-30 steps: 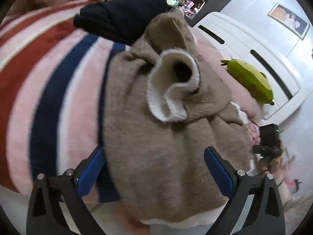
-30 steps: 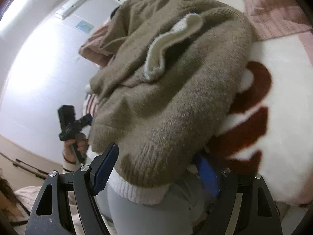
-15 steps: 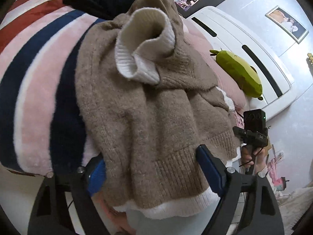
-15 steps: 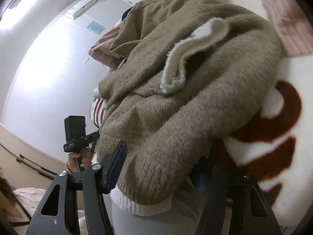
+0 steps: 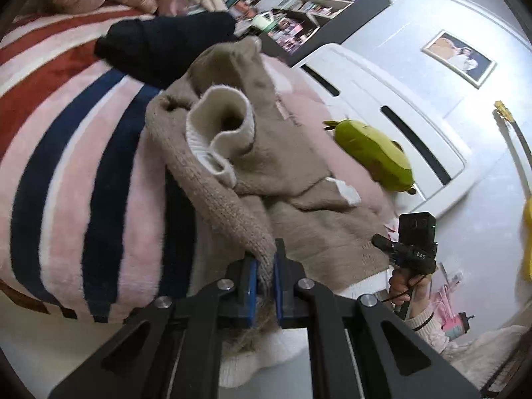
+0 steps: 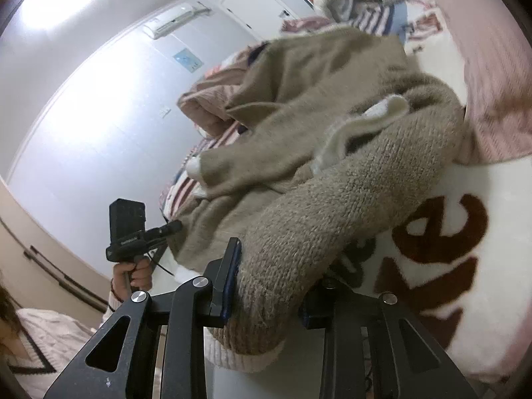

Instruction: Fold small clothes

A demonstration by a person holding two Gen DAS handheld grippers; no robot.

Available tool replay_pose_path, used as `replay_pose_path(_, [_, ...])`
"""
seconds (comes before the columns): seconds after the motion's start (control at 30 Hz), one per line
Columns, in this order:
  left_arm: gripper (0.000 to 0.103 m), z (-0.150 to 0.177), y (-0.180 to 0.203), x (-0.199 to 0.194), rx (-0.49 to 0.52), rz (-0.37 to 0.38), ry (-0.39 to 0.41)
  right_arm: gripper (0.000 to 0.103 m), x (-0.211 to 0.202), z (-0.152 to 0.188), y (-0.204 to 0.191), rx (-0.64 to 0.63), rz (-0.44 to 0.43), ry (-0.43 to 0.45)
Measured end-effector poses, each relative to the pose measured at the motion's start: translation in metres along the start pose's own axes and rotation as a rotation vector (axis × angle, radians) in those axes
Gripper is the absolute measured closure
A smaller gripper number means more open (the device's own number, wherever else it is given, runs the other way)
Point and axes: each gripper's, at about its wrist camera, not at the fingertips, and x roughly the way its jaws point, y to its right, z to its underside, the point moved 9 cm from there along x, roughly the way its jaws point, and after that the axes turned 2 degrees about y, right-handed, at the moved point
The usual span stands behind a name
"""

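two grippers reach forward over the near edge of a bed, each fixed on the same brown sweater (image 5: 289,179). the left gripper (image 5: 265,286) enters its own view from 6 o'clock, level and pointing straight ahead; its blue-padded fingers (image 5: 251,291) are pressed nearly together, pinching a thin ridge of the sweater's ribbed hem that rises between them. in that view the right gripper (image 5: 410,249) shows at 4 o'clock, gripped in the person's right hand (image 5: 404,284) at the garment's other lower corner.

from the right wrist view the right gripper (image 6: 271,294) comes up from 6 o'clock with its frame canted to the left. its jaws stand partly apart, filled by a thick roll of the hem; the blue pad on the left finger (image 6: 232,282) presses the knit, while the other finger is mostly hidden behind the cloth, so a firm clamp cannot be confirmed there. the left gripper (image 6: 133,232) appears at 8 o'clock, held in the left hand (image 6: 134,274).

the sweater lies heaped on a striped blanket (image 5: 83,173), its white collar (image 5: 217,129) gaping open toward 12 o'clock and a white cuff (image 5: 347,193) toward 3 o'clock. a dark navy garment (image 5: 166,43) sits beyond it at 11 o'clock, and a green plush toy (image 5: 372,156) rests near the white headboard (image 5: 399,123) at 2 o'clock.
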Motion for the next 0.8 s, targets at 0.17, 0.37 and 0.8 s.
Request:
replay_pose_path(0.17, [0.098, -0.002, 0.023, -0.026, 0.053, 0.005, 0.052, 0.08, -0.012, 0.004, -0.018, -0.03, 0.015, 0.017])
replay_pose_path(0.37, [0.098, -0.01, 0.048, -0.048, 0.076, 0.037, 0.122, 0.081, -0.033, 0.002, -0.047, -0.075, -0.003, 0.08])
replay_pose_path(0.8, [0.098, 0.01, 0.108, -0.107, 0.156, 0.1, 0.2, 0.081, -0.088, 0.023, -0.106, -0.186, 0.031, 0.127])
